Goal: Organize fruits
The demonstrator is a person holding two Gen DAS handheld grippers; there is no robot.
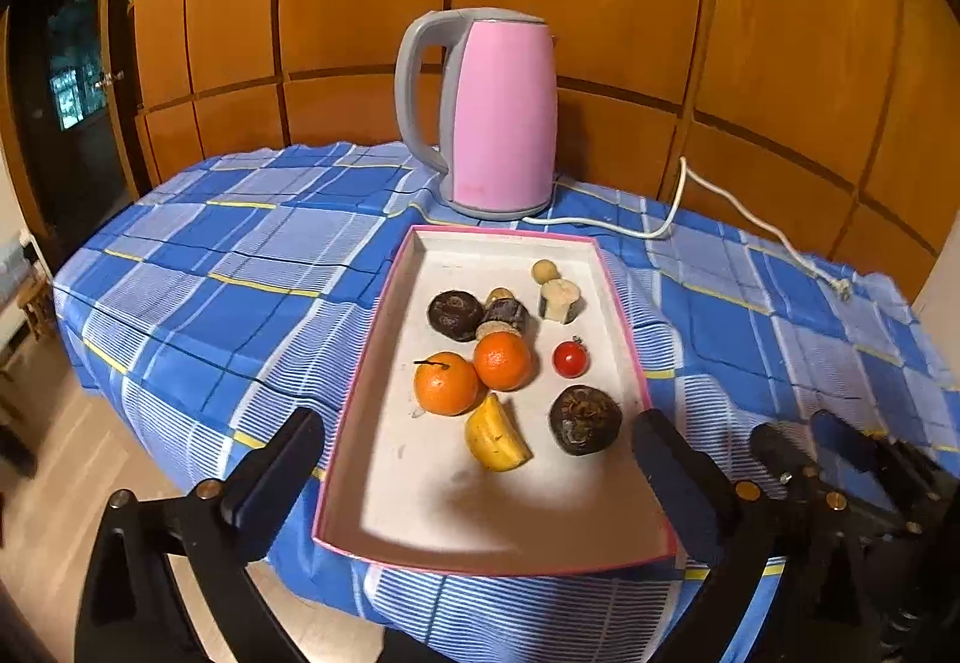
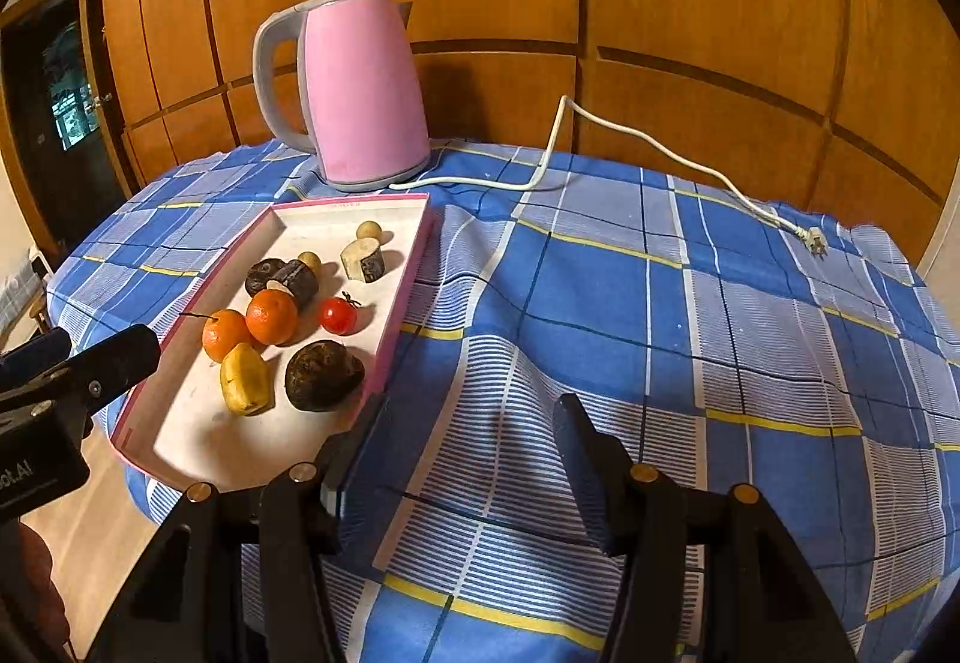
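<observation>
A pink-rimmed white tray (image 1: 624,339) (image 2: 414,267) lies on the checked tablecloth. In it are two oranges (image 1: 447,384) (image 1: 503,360), a yellow banana piece (image 1: 495,435), a cherry tomato (image 1: 570,359), two dark round fruits (image 1: 583,420) (image 1: 455,315), a dark cut chunk (image 1: 504,318), a pale cut chunk (image 1: 559,300) and a small tan ball (image 1: 545,271). My left gripper (image 1: 475,419) is open wide above the tray's near half, its fingers astride the tray and gripping nothing. My right gripper (image 2: 471,405) stands open over bare cloth just right of the tray, empty.
A pink electric kettle (image 1: 498,117) stands behind the tray. Its white cord (image 2: 630,135) trails right across the cloth to a loose plug (image 2: 816,242). Wooden wall panels close the back. The table edge drops to the floor on the left.
</observation>
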